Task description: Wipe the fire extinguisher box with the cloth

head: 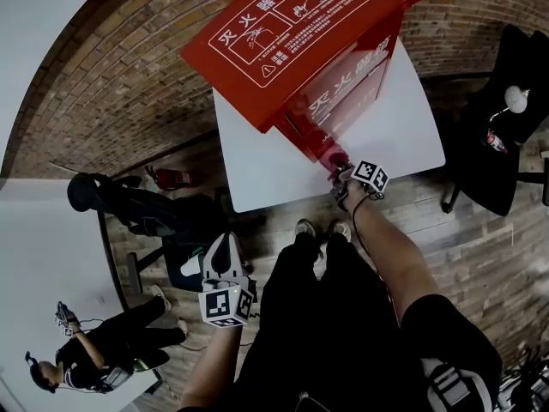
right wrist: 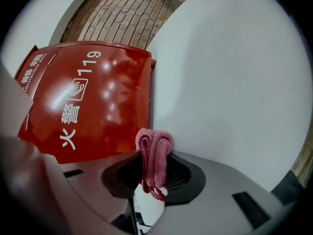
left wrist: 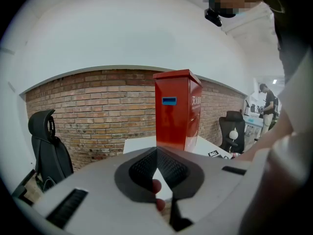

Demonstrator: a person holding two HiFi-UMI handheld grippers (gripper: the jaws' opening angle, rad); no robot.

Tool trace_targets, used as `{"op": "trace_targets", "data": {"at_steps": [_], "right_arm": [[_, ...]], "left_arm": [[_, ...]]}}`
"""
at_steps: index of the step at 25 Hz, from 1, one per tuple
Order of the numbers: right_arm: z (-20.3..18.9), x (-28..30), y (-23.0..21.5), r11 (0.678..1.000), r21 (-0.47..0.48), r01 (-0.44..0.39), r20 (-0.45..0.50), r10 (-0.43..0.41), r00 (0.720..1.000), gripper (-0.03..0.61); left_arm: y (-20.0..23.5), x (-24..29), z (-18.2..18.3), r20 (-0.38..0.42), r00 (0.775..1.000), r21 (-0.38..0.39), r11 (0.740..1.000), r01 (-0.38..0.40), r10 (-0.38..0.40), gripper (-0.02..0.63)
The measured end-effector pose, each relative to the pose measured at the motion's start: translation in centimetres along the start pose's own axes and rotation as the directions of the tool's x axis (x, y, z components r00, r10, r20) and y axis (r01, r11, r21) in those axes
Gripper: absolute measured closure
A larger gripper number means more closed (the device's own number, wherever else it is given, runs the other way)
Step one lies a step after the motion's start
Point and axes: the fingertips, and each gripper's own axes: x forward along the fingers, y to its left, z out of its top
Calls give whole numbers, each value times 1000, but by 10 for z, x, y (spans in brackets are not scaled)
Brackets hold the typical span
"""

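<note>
Red fire extinguisher box (head: 296, 37) stands on the white table (head: 403, 136). Right gripper (head: 345, 175) clamped on pink cloth (right wrist: 154, 155), just beside the box's lower corner. Left gripper (head: 225, 245) jaws together, empty, well apart from the box.

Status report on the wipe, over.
Right gripper shut on the pink cloth, at the front of the fire extinguisher box. Left gripper shut, empty, held back. Nothing in the way.

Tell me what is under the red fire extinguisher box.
The fire extinguisher box stands on a white table. The part of the table beneath its base is covered and cannot be seen.
</note>
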Motion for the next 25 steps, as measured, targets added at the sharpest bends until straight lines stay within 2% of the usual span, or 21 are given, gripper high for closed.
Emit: {"op": "trace_targets", "data": {"at_steps": [9, 15, 25], "right_arm": [[34, -1, -3, 1000, 19, -10, 17, 10, 1000, 468], [37, 1, -1, 1000, 7, -12, -19, 12, 1000, 468], [38, -6, 17, 991, 55, -124, 7, 124, 992, 468]], "left_arm": [[0, 6, 1, -10, 1000, 13, 1000, 9, -9, 586], [-2, 10, 2, -16, 1000, 17, 1000, 15, -15, 586], [-12, 22, 6, -12, 999, 25, 998, 49, -48, 586]]}}
